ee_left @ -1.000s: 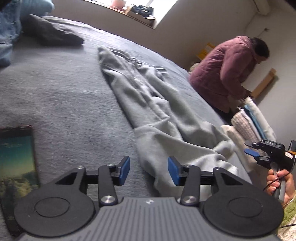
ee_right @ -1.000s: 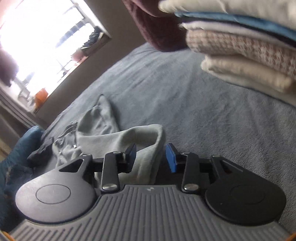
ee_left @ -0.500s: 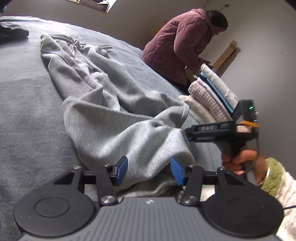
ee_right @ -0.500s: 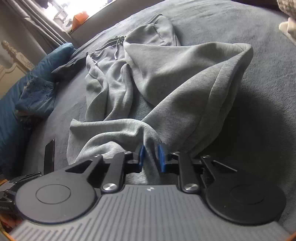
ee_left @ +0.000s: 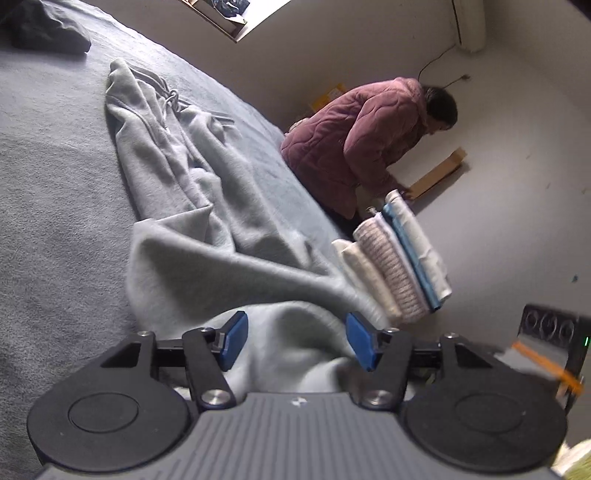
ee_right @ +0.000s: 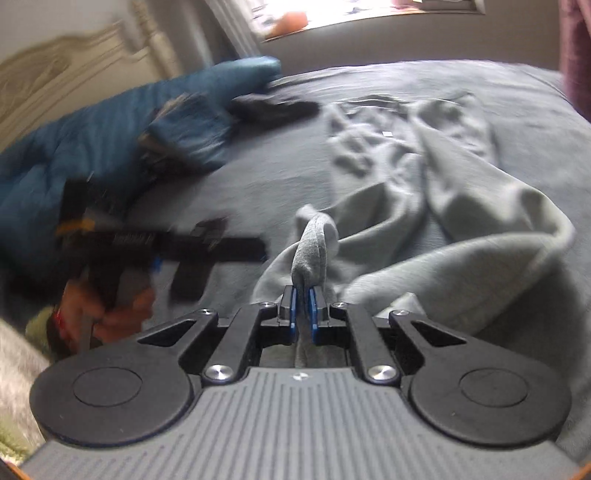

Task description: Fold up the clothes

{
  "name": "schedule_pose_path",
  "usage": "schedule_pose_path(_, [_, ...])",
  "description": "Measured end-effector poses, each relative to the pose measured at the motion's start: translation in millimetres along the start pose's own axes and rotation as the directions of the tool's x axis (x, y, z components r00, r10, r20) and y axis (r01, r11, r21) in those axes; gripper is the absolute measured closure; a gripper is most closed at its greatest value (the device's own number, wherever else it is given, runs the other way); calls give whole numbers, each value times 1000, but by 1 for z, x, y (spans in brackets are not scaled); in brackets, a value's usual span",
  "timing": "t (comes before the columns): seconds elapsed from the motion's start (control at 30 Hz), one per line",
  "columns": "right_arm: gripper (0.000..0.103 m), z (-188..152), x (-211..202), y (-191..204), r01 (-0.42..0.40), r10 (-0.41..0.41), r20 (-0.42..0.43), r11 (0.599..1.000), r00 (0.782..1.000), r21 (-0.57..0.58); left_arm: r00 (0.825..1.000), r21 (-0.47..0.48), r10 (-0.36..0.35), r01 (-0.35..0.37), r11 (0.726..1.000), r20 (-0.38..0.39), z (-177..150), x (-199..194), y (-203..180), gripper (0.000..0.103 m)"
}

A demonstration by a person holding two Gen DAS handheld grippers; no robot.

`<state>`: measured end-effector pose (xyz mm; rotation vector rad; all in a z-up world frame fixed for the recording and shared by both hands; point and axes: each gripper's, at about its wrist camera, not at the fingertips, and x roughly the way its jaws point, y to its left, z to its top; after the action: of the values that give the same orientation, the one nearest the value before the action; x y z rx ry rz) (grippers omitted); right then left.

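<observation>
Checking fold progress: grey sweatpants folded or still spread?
Not folded. The grey sweatpants lie rumpled lengthwise on the bed; right gripper is shut on one end.

Daylight enters from a window [ee_right: 369, 11] blown out to white at the top of the right wrist view. That frame's left half smears with motion blur, perhaps hiding detail. Both fisheye views bend at the edges; the bed [ee_left: 55, 166] looks dim, softly shadowed.
</observation>
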<state>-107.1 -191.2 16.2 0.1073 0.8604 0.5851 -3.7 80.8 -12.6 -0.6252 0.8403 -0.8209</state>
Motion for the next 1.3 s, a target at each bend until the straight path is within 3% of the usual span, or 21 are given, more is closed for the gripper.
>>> schedule_pose_path(0.1, [97,-7,18,22,-61,58,-46,996,997,-66,1000,-11,-18,18,1000,-22,0,3,-3,40])
schedule_pose_path(0.23, [97,-20,36,42,-141,135,-89,988,987,-67,991,1,92,-92,996,-94,-10,15,-1,43])
schedule_pose_path(0.43, [91,-21,20,43,-179,175,-80,983,981,-51,973,46,181,-176,983,-144,-26,17,6,57])
schedule_pose_path(0.53, [62,-7,-1,10,-157,159,-13,982,987,103,965,63,212,-204,977,-156,-30,13,11,57])
schedule_pose_path(0.57, [43,-4,-4,-7,-127,127,10,974,992,185,962,70,221,-213,975,-160,-31,12,11,57])
schedule_pose_path(0.6, [27,-1,-6,-24,-98,95,25,957,995,273,958,80,233,-222,972,-167,-33,11,11,57])
schedule_pose_path(0.63, [22,-2,-2,-45,-71,74,6,920,997,386,953,93,246,-233,968,-175,-34,11,11,57])
schedule_pose_path(0.7, [21,-8,12,-85,-27,69,-48,799,996,601,944,118,272,-253,960,-187,-37,12,9,57])
schedule_pose_path(0.77, [21,-22,32,-110,-22,128,-86,671,988,741,937,143,291,-266,953,-195,-40,12,7,57])
schedule_pose_path(0.8, [21,-27,44,-116,-10,152,-110,630,982,777,934,154,296,-269,951,-197,-42,12,6,57])
schedule_pose_path(0.83, [21,-30,55,-117,3,167,-136,620,977,784,933,163,299,-270,949,-199,-44,12,5,57])
schedule_pose_path(0.93, [21,-31,89,-107,28,215,-215,642,953,766,928,180,309,-275,945,-206,-48,12,5,58])
schedule_pose_path(1.0, [21,-32,105,-99,23,242,-239,656,940,754,926,187,312,-274,943,-215,-50,13,6,65])
schedule_pose_path(1.03, [22,-33,110,-95,24,242,-247,666,938,745,923,192,315,-275,942,-220,-50,13,7,67])
schedule_pose_path(1.07, [33,-31,108,-93,25,222,-243,688,944,726,921,198,318,-277,940,-226,-51,14,8,68])
schedule_pose_path(1.1, [59,-30,107,-91,27,201,-238,708,950,705,918,203,322,-278,939,-231,-53,15,10,68])
schedule_pose_path(1.13, [70,-29,104,-89,28,181,-230,726,956,687,915,209,325,-279,937,-237,-54,16,11,69])
schedule_pose_path(1.17, [91,-28,98,-91,23,162,-205,729,965,684,914,214,326,-278,937,-240,-54,16,12,69])
schedule_pose_path(1.3, [103,-20,60,-106,42,35,-103,754,994,656,910,225,329,-275,935,-254,-54,18,14,69])
